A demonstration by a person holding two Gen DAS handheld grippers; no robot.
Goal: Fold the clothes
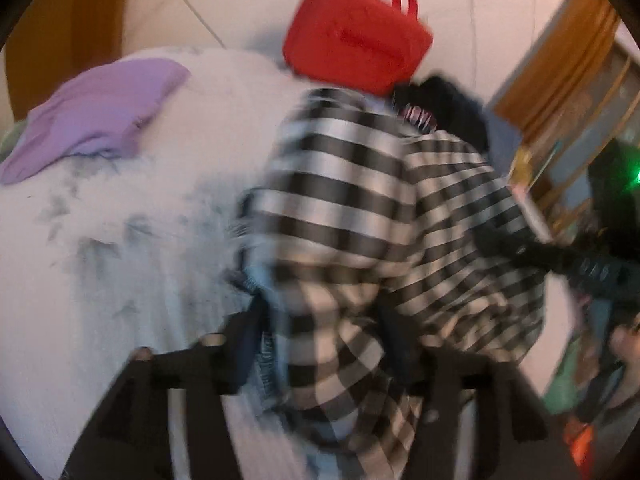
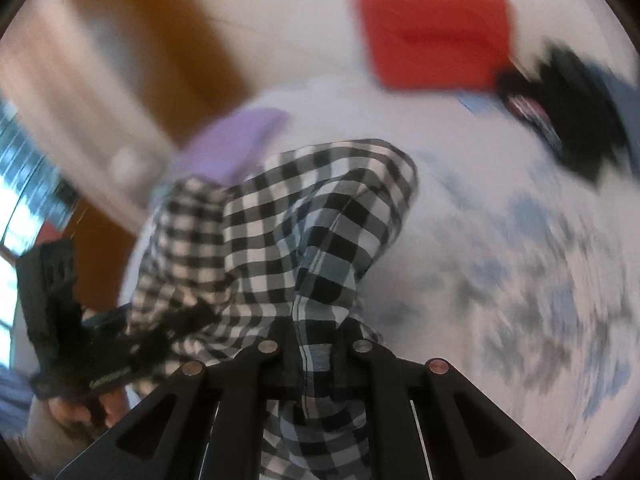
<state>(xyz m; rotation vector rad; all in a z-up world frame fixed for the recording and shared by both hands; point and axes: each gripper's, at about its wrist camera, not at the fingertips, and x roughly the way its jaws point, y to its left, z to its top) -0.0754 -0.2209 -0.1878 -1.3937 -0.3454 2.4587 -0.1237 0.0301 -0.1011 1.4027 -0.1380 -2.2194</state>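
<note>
A black-and-white checked shirt [image 1: 360, 208] hangs bunched between both grippers above the bed. My left gripper [image 1: 320, 320] is shut on a fold of it, with a pale blue lining showing between the fingers. My right gripper [image 2: 318, 336] is shut on another edge of the same shirt [image 2: 288, 220]. The right gripper also shows at the right edge of the left wrist view [image 1: 532, 252], clamped on the cloth. The left gripper shows at the lower left of the right wrist view [image 2: 132, 340]. Both views are blurred by motion.
The bed has a white sheet [image 1: 100, 240] with grey-blue marks. A folded lilac garment [image 1: 92, 120] lies at its far left. A red bag [image 1: 356, 40] stands at the far side, with a dark garment [image 1: 440, 108] beside it. A wooden door frame [image 1: 568, 52] is at the right.
</note>
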